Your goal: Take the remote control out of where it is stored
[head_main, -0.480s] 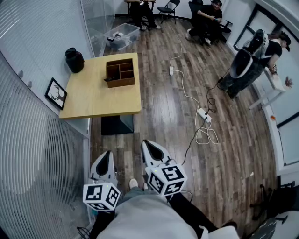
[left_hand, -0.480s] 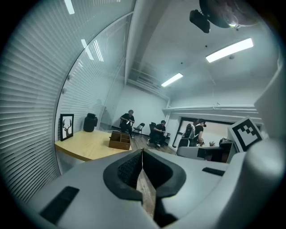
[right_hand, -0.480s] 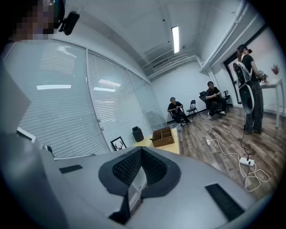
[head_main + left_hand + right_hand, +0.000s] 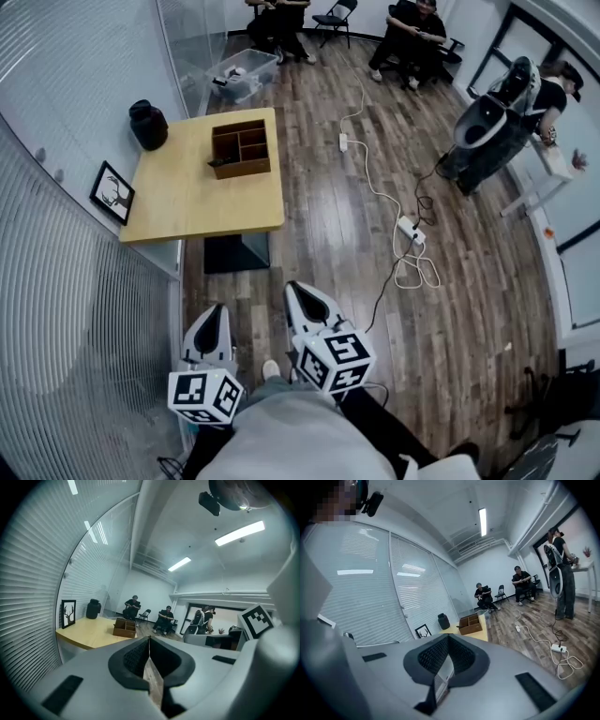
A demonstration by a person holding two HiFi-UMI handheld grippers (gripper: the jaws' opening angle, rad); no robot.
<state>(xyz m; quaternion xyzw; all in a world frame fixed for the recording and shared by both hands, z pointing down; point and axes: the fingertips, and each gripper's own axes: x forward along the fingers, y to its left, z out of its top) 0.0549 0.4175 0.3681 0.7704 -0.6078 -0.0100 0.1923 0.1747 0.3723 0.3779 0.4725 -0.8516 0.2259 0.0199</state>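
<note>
The remote (image 4: 217, 161) appears as a slim dark item in the near-left compartment of the wooden box (image 4: 246, 171) (at this range it is too small to confirm in detail).

Handling, as judged:
- It is probably light and rigid.
- The casing is likely smooth plastic, so a shallow pinch may slip.

Recommended hold: grip across the narrow width of the body, at whichever end sits nearest the rim. Then lift straight up, clear of the dividers. The box is probably light too and may shift or tip as the remote comes out. Bracing its wall with the other claw is advisable.

The box stands on the far right part of the surface (image 4: 187, 206). A black jar (image 4: 148, 123) stands at the far-left corner, and a framed picture (image 4: 112, 191) is at the left edge.

- Left claw (image 4: 149, 638): pressed together, with nothing between the pads.
- Right claw (image 4: 448, 636): likewise pressed together and empty.

Both claws are held low in front of the person, over the floor (image 4: 319, 216). They are well apart from the surface and point roughly toward it. The remote lies ahead and slightly left of both. The approach has not begun, and a claw must spread before any grasp.
</note>
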